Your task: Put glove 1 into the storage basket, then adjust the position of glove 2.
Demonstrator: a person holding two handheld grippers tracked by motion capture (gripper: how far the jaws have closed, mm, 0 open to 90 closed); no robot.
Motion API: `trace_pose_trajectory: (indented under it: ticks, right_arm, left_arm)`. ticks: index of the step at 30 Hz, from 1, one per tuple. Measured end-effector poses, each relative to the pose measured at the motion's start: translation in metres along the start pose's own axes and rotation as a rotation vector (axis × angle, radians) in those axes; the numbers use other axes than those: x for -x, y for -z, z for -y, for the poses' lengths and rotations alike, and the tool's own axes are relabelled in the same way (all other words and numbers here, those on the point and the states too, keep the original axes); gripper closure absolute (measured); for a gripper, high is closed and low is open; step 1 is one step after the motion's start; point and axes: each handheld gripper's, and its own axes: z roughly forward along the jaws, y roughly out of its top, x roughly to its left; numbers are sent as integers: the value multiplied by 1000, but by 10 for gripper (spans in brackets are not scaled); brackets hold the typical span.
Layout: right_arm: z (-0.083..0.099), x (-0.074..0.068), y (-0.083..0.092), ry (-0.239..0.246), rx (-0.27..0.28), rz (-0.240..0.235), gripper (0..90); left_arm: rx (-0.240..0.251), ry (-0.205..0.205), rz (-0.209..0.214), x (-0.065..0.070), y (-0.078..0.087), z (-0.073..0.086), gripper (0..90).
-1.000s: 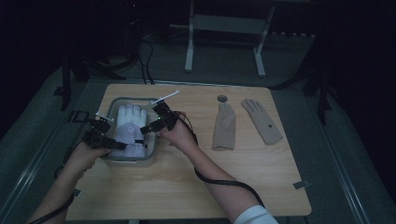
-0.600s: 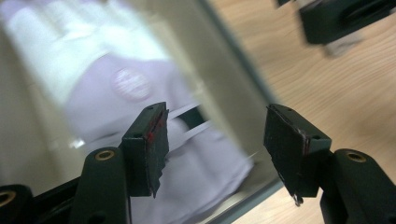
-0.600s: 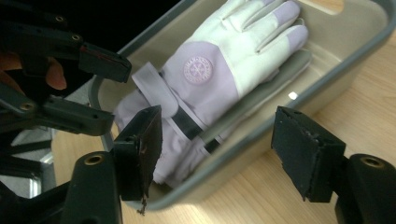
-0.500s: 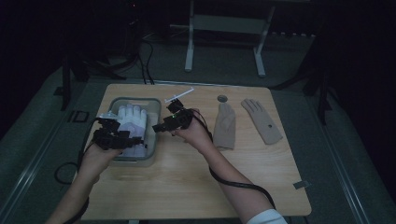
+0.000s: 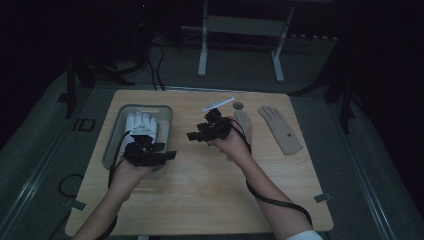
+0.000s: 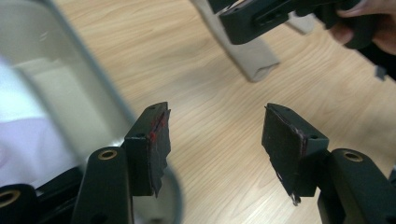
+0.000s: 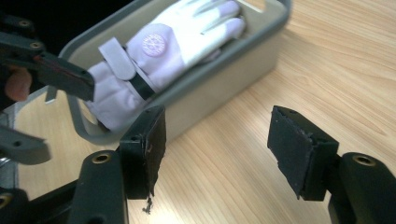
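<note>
A white glove (image 5: 140, 125) (image 7: 173, 44) with a wrist strap lies in a grey bin (image 5: 164, 114) (image 7: 243, 51) on the left of the wooden table (image 5: 200, 195). My left gripper (image 5: 169, 154) (image 6: 215, 140) hovers at the bin's near right corner, open and empty, its jaws over bare wood. My right gripper (image 5: 192, 135) (image 7: 217, 149) stands open and empty over the table's middle, pointing at the bin. Two beige gloves lie at the right: one (image 5: 246, 126) (image 6: 252, 58) partly under my right hand, the other (image 5: 281, 129) flat beyond it.
A white strip (image 5: 218, 103) and a small round disc (image 5: 238, 105) lie near the table's far edge. Cables trail from both grippers across the table. Dark floor and a metal stand (image 5: 240, 45) lie beyond the table.
Both grippers have drawn back from over the bin. The right one moved right toward the table's middle, the left one toward the bin's near right corner. The white glove stays in the bin.
</note>
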Motion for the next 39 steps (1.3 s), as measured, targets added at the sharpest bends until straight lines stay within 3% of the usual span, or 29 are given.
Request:
trace_pose_trajectory:
  ticks: [5, 9, 19, 23, 26, 30, 34, 36, 39]
  right_arm:
    - [15, 9, 11, 9, -7, 25, 368]
    - [28, 20, 21, 13, 3, 48, 369]
    - [57, 53, 44, 6, 3, 133, 369]
    - [70, 72, 49, -17, 7, 158, 369]
    - [79, 85, 52, -12, 6, 190, 369]
    - [88, 99, 58, -4, 5, 231, 369]
    - [95, 112, 62, 11, 9, 266, 364]
    - [98, 118, 63, 17, 5, 275, 327]
    - [102, 124, 60, 20, 5, 275, 327]
  left_arm:
    - [13, -42, 46, 19, -15, 4, 417]
    - [14, -50, 85, 30, -31, 12, 408]
    - [0, -104, 115, 44, -65, 33, 380]
    - [32, -108, 141, 46, -78, 46, 313]
    - [45, -92, 186, 47, -86, 56, 199]
    - [100, -121, 144, 54, -92, 70, 163]
    - [128, -126, 114, 58, -97, 78, 21]
    - [129, -119, 93, 58, -98, 81, 12]
    - [140, -138, 98, 57, -100, 85, 12]
